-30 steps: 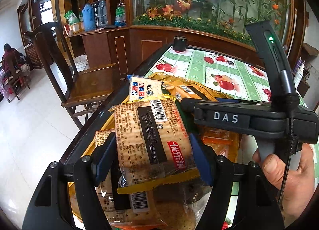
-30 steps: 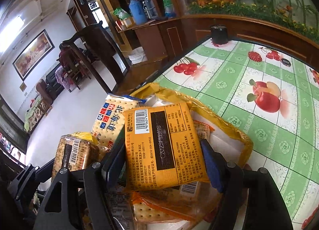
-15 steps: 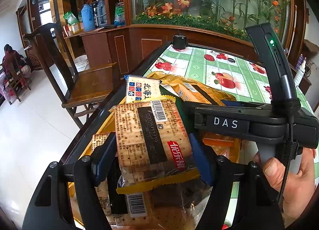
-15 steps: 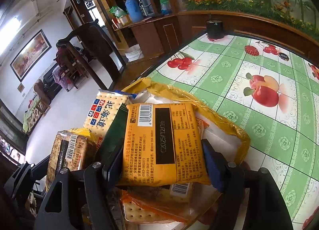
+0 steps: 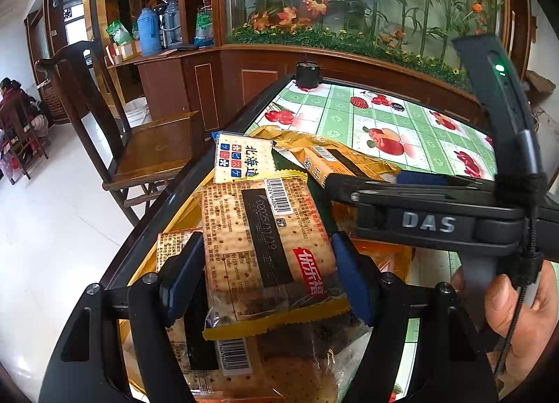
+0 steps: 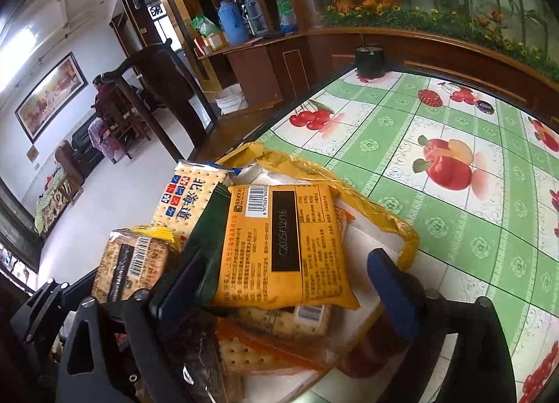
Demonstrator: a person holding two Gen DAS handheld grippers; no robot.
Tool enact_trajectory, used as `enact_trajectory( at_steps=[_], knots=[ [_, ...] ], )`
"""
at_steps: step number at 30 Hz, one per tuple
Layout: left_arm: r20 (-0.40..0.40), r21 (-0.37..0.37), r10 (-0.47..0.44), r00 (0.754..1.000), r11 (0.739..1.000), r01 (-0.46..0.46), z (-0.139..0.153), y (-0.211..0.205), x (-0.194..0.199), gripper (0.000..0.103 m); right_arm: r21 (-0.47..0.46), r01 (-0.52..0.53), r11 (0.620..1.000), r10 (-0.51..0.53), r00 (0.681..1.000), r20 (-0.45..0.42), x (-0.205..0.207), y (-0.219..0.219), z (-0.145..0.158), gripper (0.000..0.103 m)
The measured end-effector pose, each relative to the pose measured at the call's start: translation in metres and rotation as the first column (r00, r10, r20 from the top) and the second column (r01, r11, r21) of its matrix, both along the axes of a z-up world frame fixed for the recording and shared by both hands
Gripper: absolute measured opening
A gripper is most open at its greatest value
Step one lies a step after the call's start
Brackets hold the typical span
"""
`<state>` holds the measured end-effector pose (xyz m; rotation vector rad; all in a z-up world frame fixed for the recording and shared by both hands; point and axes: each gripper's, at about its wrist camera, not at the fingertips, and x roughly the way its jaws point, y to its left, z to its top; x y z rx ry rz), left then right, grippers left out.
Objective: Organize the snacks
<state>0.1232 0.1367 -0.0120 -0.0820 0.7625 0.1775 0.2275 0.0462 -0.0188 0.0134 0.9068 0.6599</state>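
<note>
Crinkly film wraps my brown cracker pack (image 5: 265, 249), pinched across its width in my left tongs (image 5: 267, 284) above the near snack pile. It seems light and brittle. My right tongs (image 6: 290, 284) have just spread, the orange pack (image 6: 283, 245) loose between them.

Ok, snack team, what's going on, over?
Left gripper clamped on brown cracker pack. Right gripper just opened, yellow pack resting loose on pile. Nothing blocking.

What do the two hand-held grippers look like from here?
Both are black frames with round bolt heads and blue pads on the fingers. The left hand-held gripper matches the right hand-held gripper. In the left view, the right one shows white "DAS" lettering, a green light and a thin black cord.
</note>
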Motion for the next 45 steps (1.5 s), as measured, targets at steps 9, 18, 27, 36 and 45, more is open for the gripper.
enact_trajectory(
  at_steps=[9, 18, 27, 36, 45],
  knots=[
    [0.029, -0.022, 0.014, 0.999, 1.000, -0.013, 0.008, -0.001, -0.010, 0.085, 0.040, 0.027, 0.999, -0.028, 0.999, 0.017, -0.023, -0.030, 0.015, 0.102],
    [0.096, -0.008, 0.022, 0.995, 1.000, -0.022, 0.023, -0.008, -0.039, 0.088, 0.093, 0.034, 0.995, -0.038, 0.998, 0.041, -0.045, -0.062, 0.031, 0.102],
    [0.186, 0.050, 0.055, 0.981, 0.997, -0.066, 0.045, -0.009, -0.089, 0.088, 0.113, -0.058, 0.992, 0.043, 0.991, 0.129, -0.086, -0.077, 0.049, 0.103],
    [0.200, 0.054, 0.072, 0.977, 0.995, -0.084, 0.048, -0.005, -0.126, 0.088, 0.052, -0.189, 0.981, 0.171, 0.954, 0.248, -0.139, -0.069, 0.061, 0.103],
    [0.222, 0.040, 0.094, 0.970, 0.994, -0.106, 0.049, -0.002, -0.161, 0.088, 0.010, -0.317, 0.948, 0.299, 0.905, 0.301, -0.178, -0.059, 0.057, 0.103]
  ],
)
